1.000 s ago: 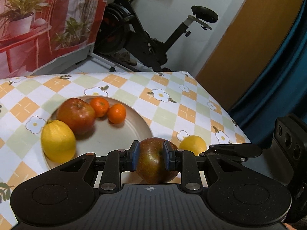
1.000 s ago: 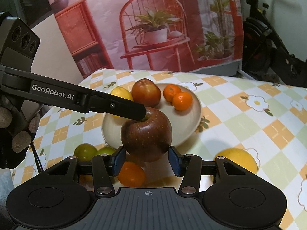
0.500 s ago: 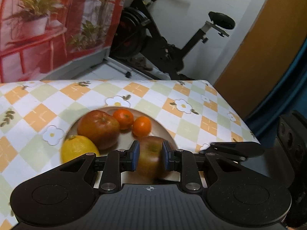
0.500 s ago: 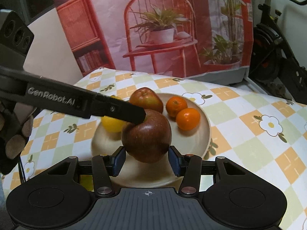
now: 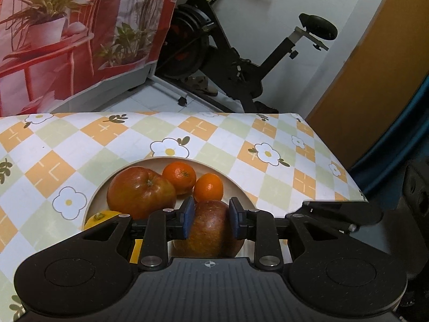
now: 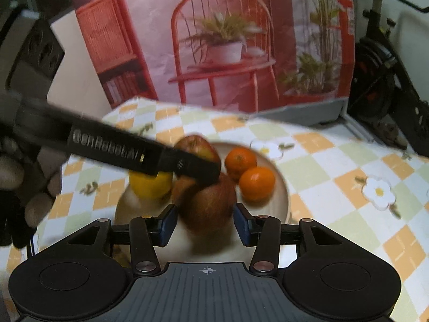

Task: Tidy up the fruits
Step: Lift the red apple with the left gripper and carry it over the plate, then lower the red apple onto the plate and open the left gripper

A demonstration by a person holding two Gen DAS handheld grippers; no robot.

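Observation:
A beige plate (image 5: 92, 201) (image 6: 283, 187) on the checked cloth holds a red apple (image 5: 139, 190) (image 6: 195, 145), two oranges (image 5: 179, 174) (image 6: 240, 159) and a lemon (image 5: 99, 217) (image 6: 148, 185). A second, darker apple (image 5: 211, 230) (image 6: 207, 204) is low over the plate's near part. My left gripper (image 5: 211, 221) has its blue pads pressed on that apple's upper sides, and its jaws are opening. My right gripper (image 6: 205, 224) straddles the same apple from the other side. Its jaws are opening too, with thin gaps at the pads. The left finger (image 6: 187, 165) crosses the apple's top.
An exercise bike (image 5: 228, 61) stands on the floor beyond the table's far edge. A red printed backdrop (image 6: 228, 53) hangs behind the table. A person's gloved hand (image 6: 16, 177) holds the left tool. The table's right corner (image 5: 300, 118) drops off near an orange door.
Both grippers carried the dark apple from the near cloth out over the plate. The loose fruits on the cloth dropped out of view. The right pads have eased off the apple.

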